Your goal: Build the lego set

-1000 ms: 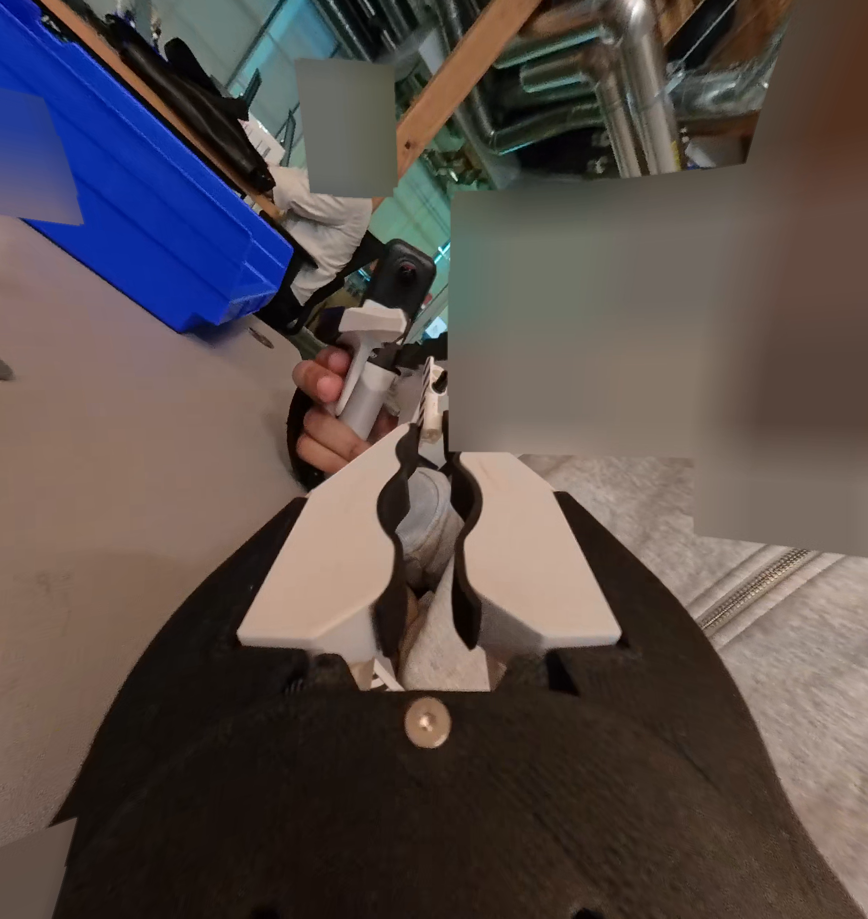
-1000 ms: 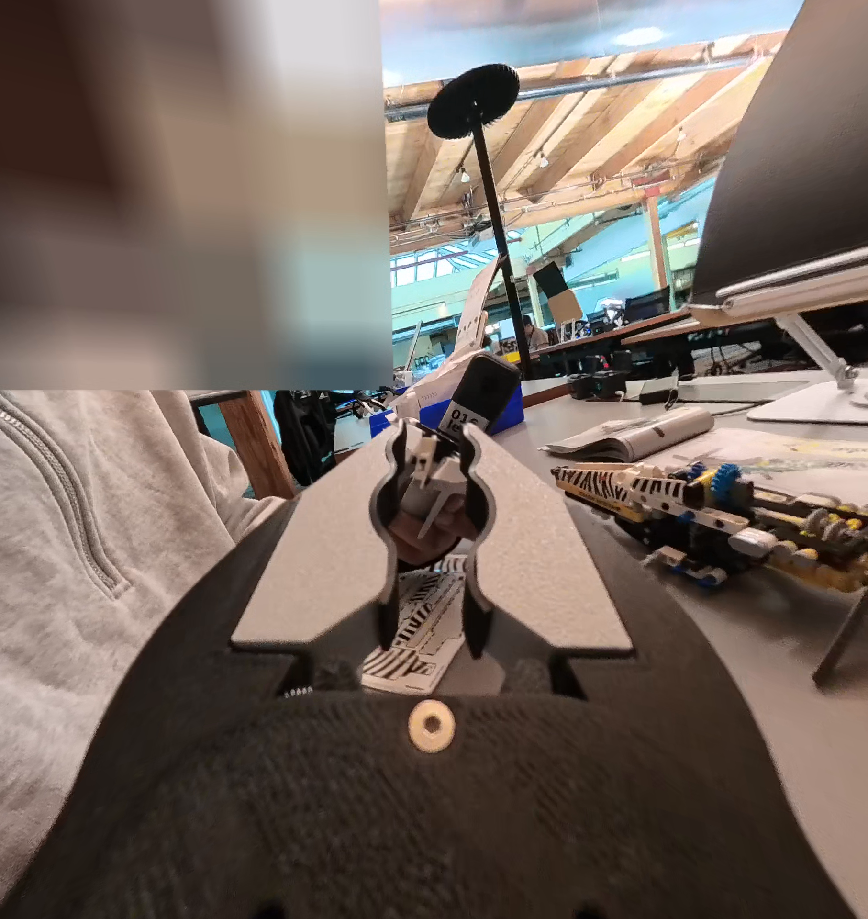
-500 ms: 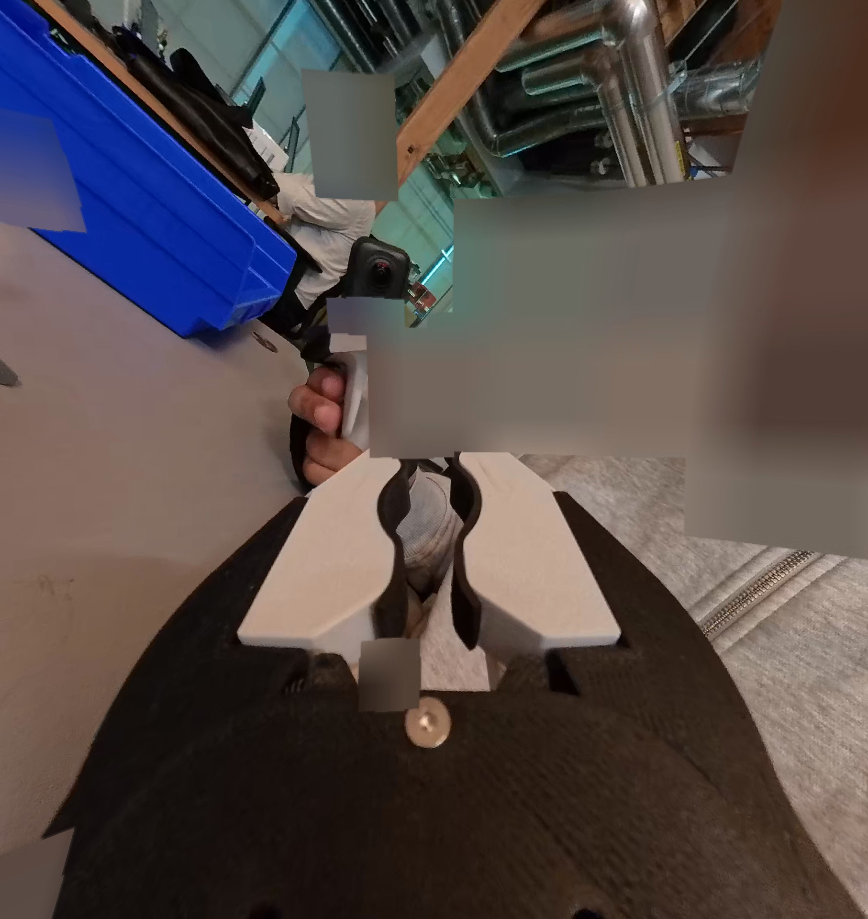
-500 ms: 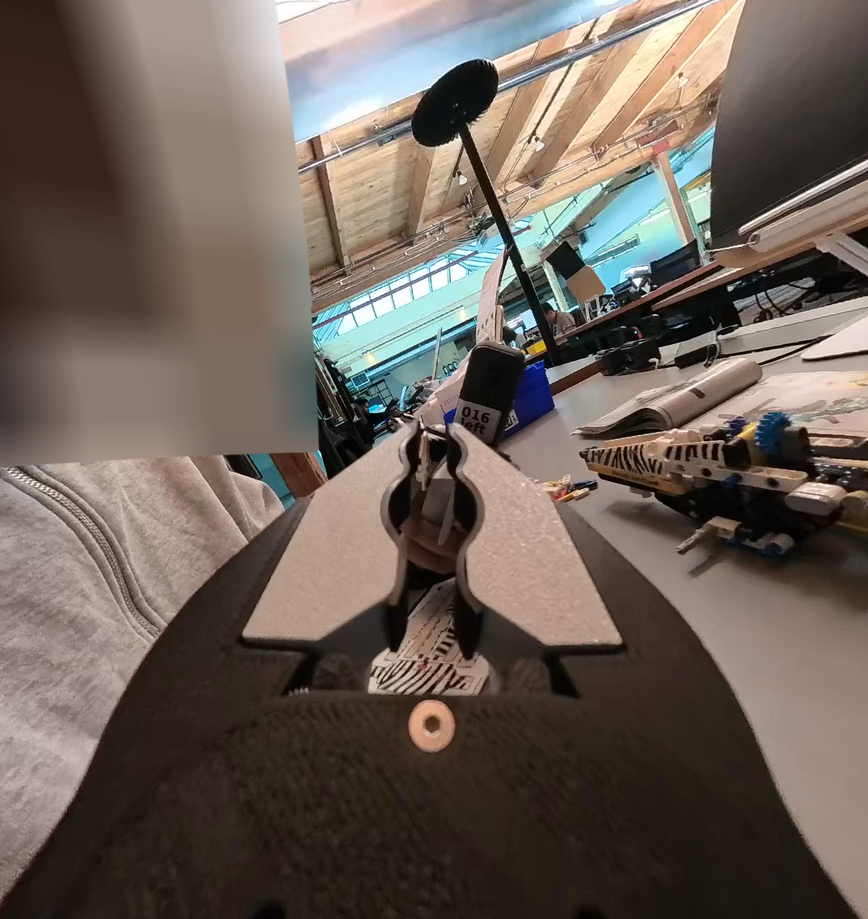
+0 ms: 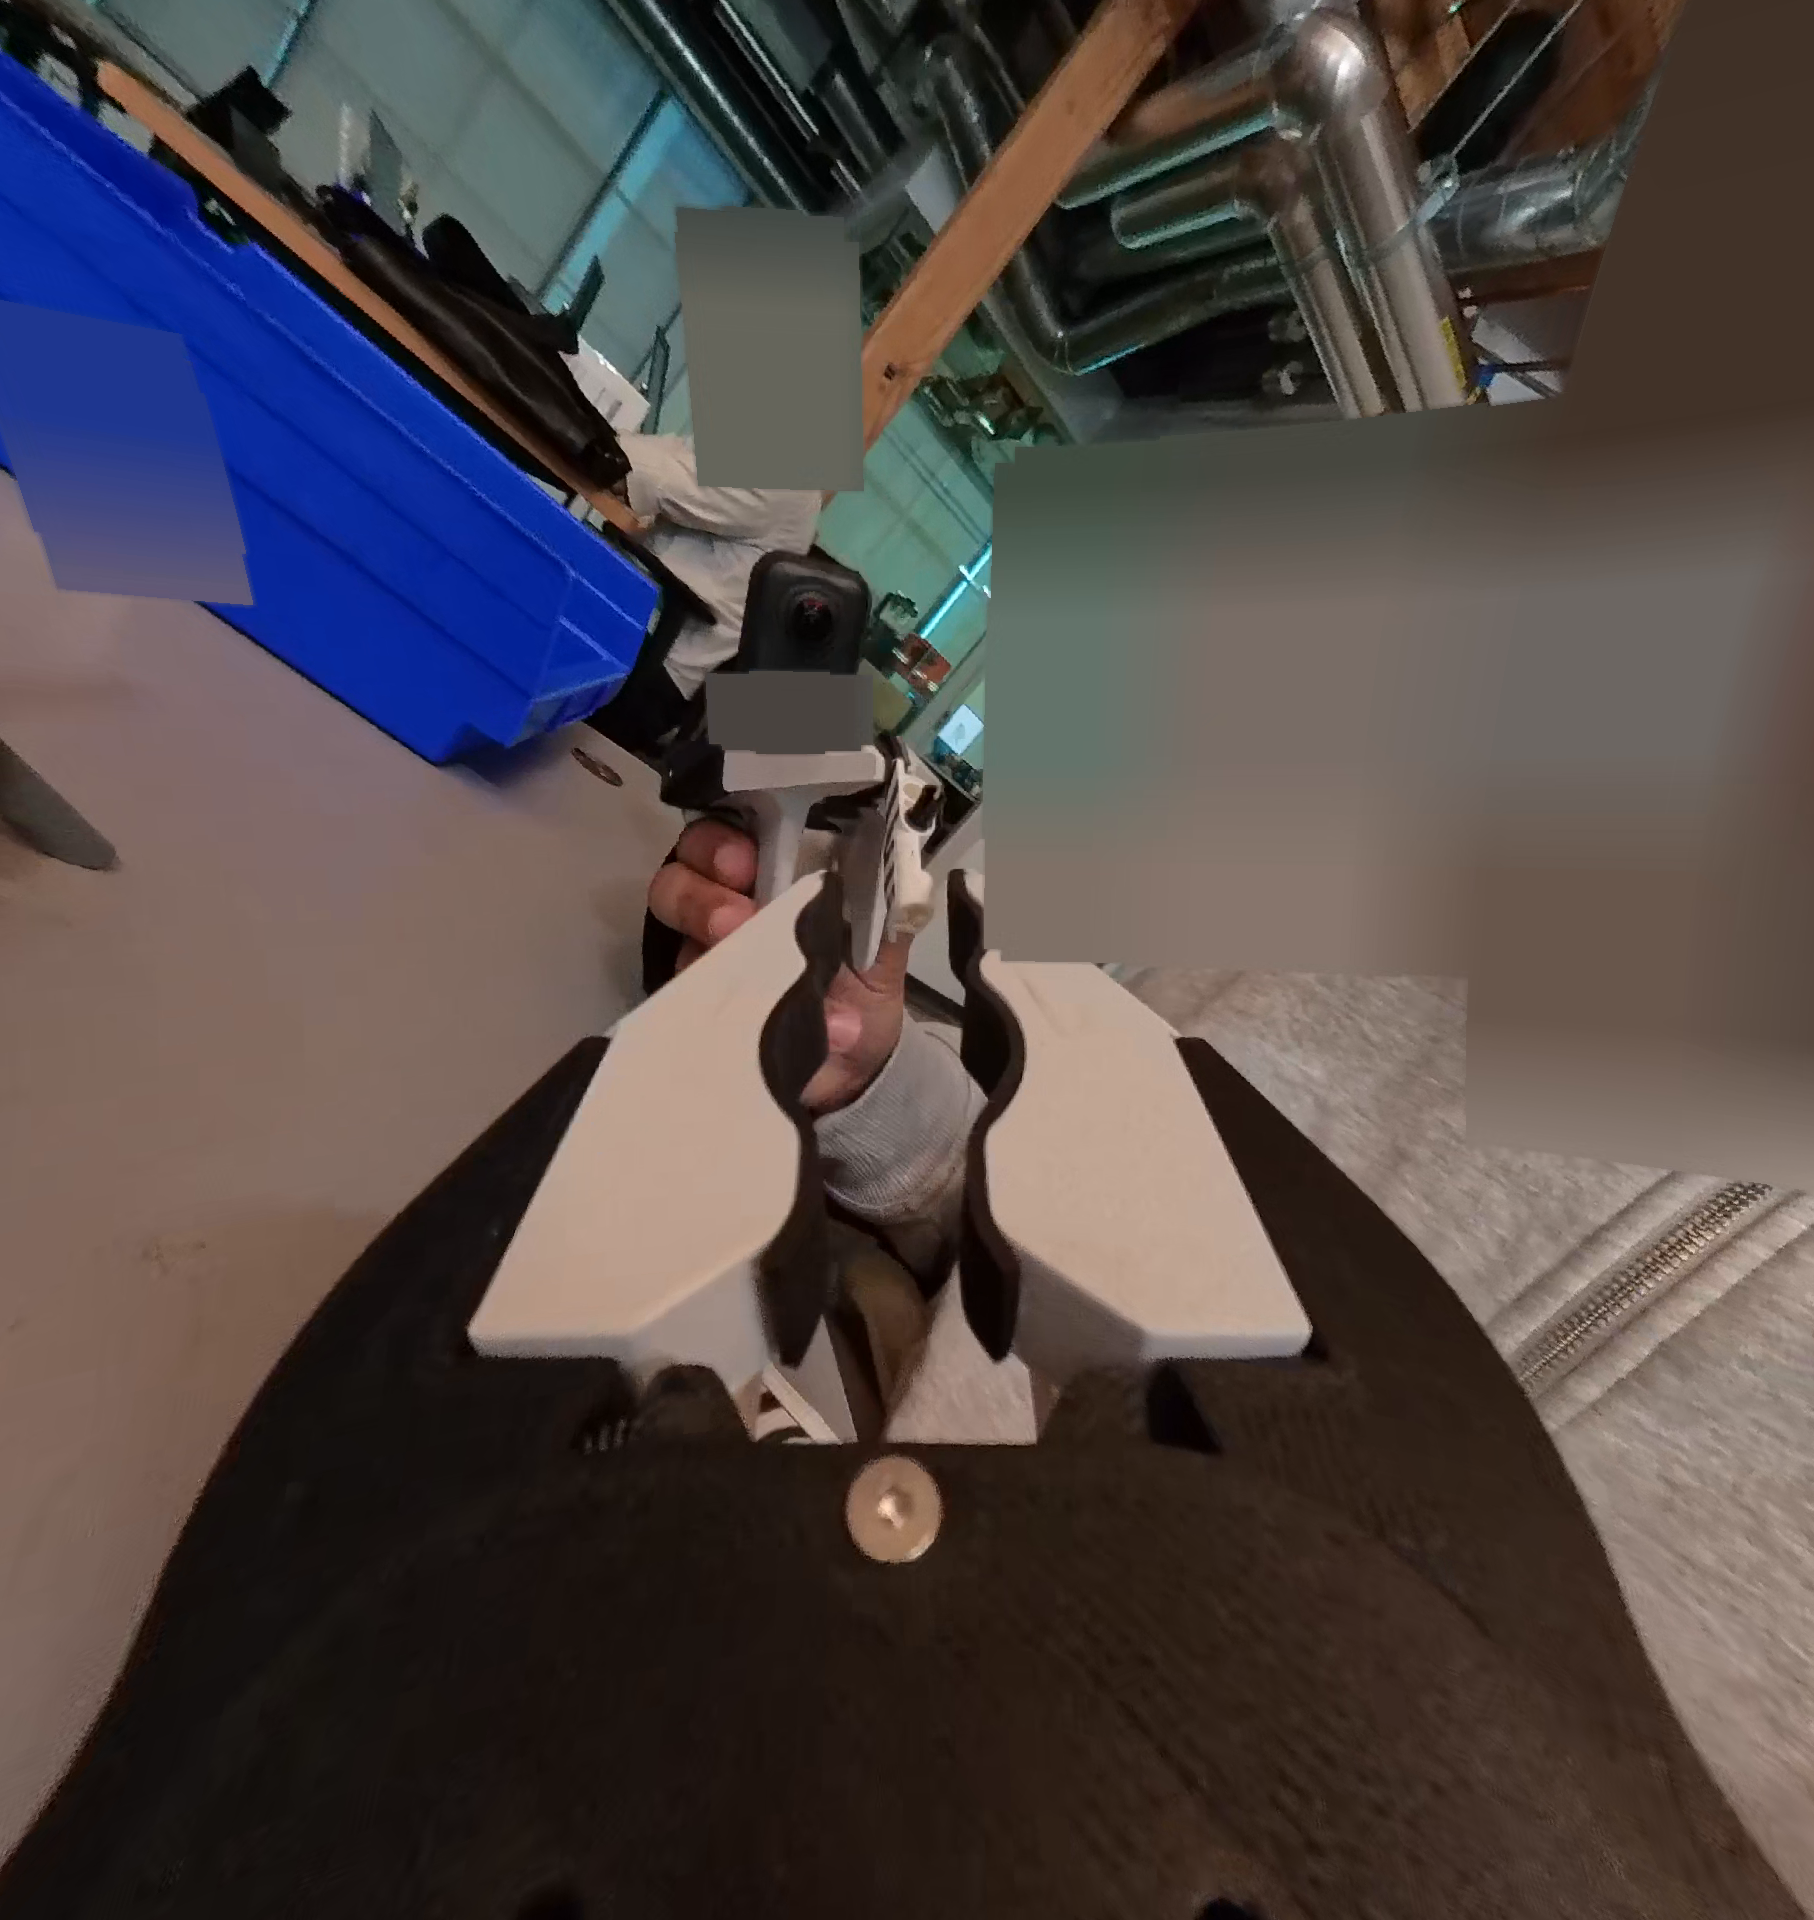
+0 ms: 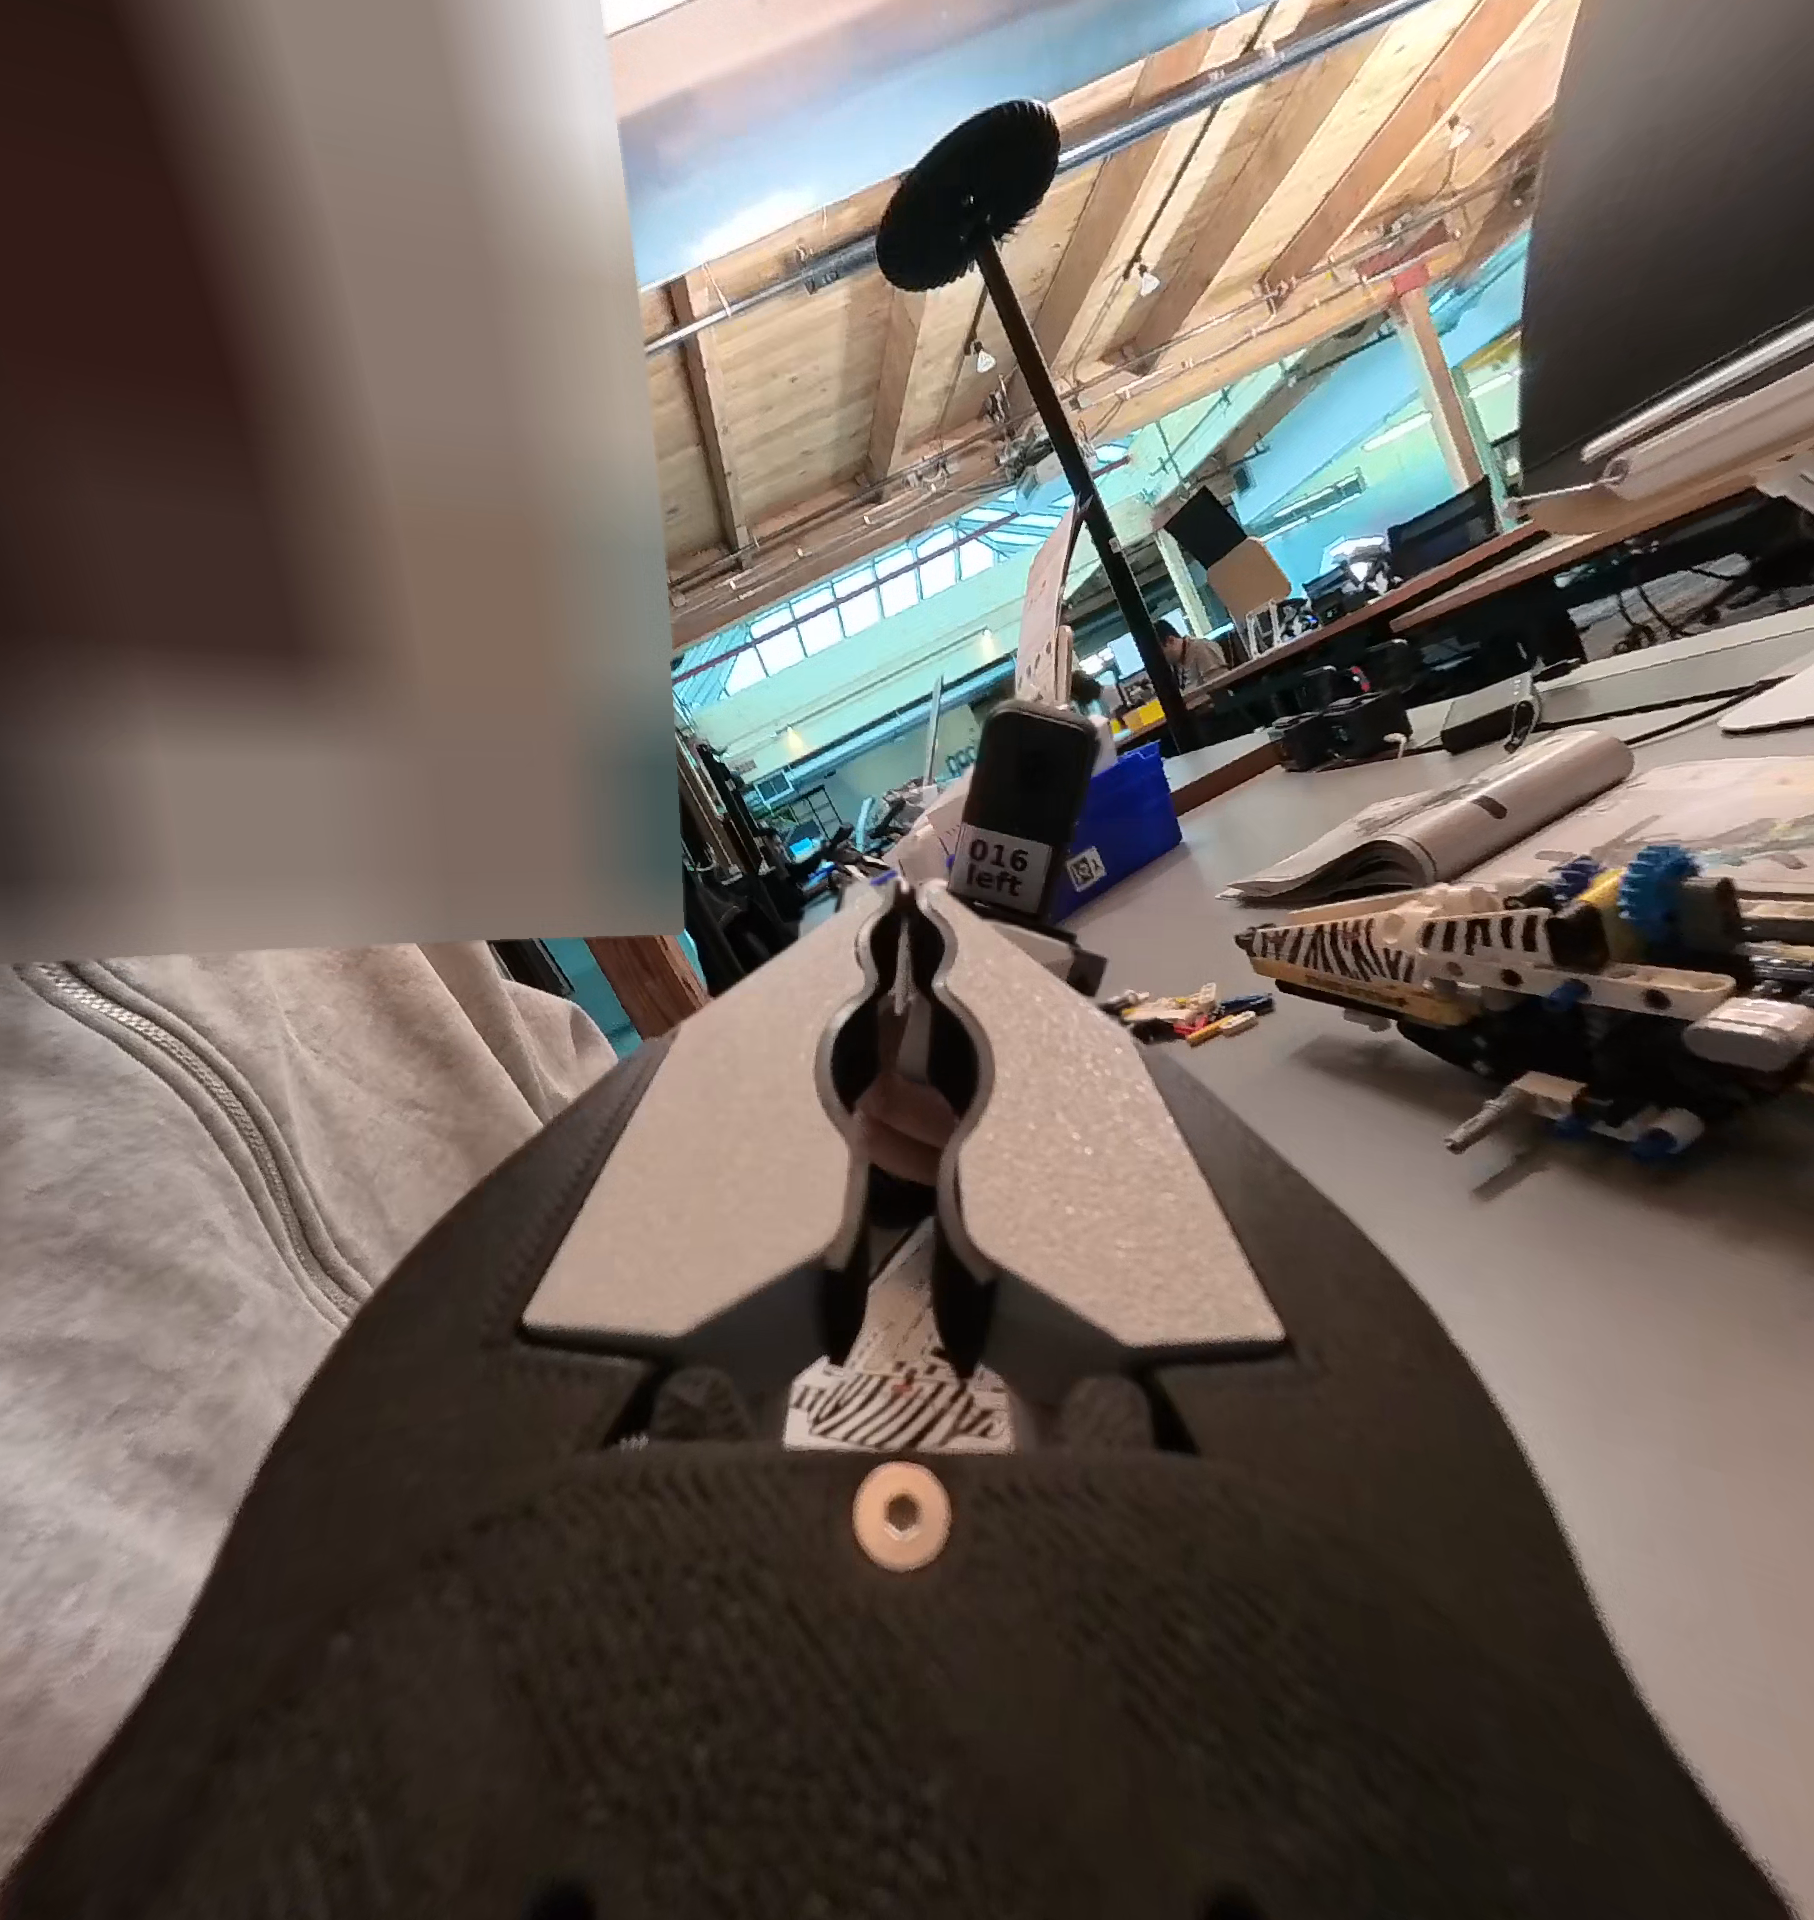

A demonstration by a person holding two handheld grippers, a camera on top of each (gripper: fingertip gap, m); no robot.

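- Pinching a thin white striped lego piece point(image 6: 905, 992) between its nearly meeting tips, the right gripper point(image 6: 905, 935) is clenched on it, raised off the table.
- In the left wrist view that same piece point(image 5: 895, 868) shows at 12 o'clock, just past the tips of the left gripper point(image 5: 887, 914), whose jaws stand apart with a clear gap and grasp nothing.
- A hand point(image 5: 711, 883) on the far gripper's handle and a grey cuff point(image 5: 898, 1143) fill that gap; whether the left tips touch the piece cannot be told.
- Most of the piece is hidden by the right fingers point(image 6: 1059, 1132); a striped sheet point(image 6: 898, 1418) peeks out below them, largely cut off.
- The partly built lego model point(image 6: 1568, 987), zebra-striped with a blue gear, lies on the grey table point(image 6: 1557, 1299) at 3 o'clock, well apart from the gripper.
- Loose small parts point(image 6: 1189, 1023) lie near the model; an open booklet point(image 6: 1443, 831) sits behind it.
- A blue bin point(image 5: 311, 499) stands at 10 o'clock in the left view.
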